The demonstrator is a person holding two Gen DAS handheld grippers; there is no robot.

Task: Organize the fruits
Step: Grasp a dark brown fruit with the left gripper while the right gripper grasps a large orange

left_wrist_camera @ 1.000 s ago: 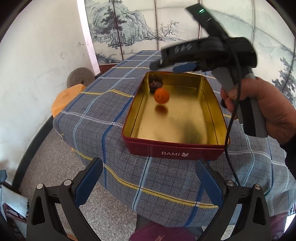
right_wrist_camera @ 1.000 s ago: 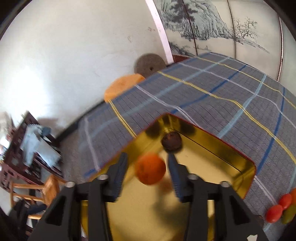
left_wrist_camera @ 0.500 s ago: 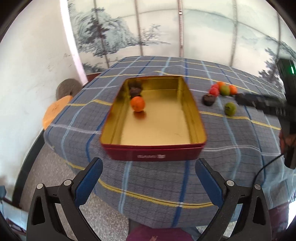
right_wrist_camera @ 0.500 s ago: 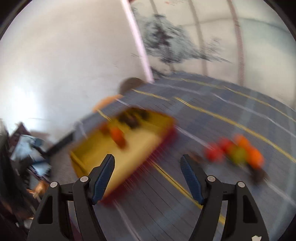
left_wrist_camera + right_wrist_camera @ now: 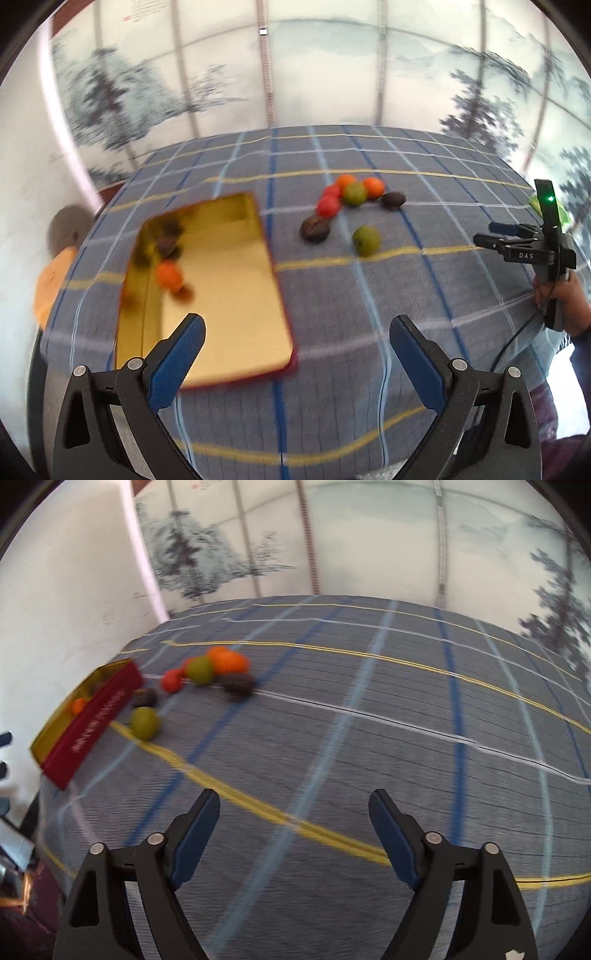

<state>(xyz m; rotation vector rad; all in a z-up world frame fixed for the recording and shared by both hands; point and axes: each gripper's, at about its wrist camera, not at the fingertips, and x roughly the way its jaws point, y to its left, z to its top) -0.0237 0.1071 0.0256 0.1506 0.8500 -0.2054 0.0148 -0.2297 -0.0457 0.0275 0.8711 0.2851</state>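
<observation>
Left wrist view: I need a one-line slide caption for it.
Open left gripper faces the gold tin holding an orange; loose fruits wait on the plaid cloth.

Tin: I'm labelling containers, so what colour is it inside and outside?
Gold inside, red outside; right wrist view shows both.

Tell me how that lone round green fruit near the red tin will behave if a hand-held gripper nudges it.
The round green fruit looks smooth and ball-shaped, so it will probably roll rather than slide. It sits apart from the others on the flat checked tablecloth, so nothing nearby would likely stop it.
</observation>
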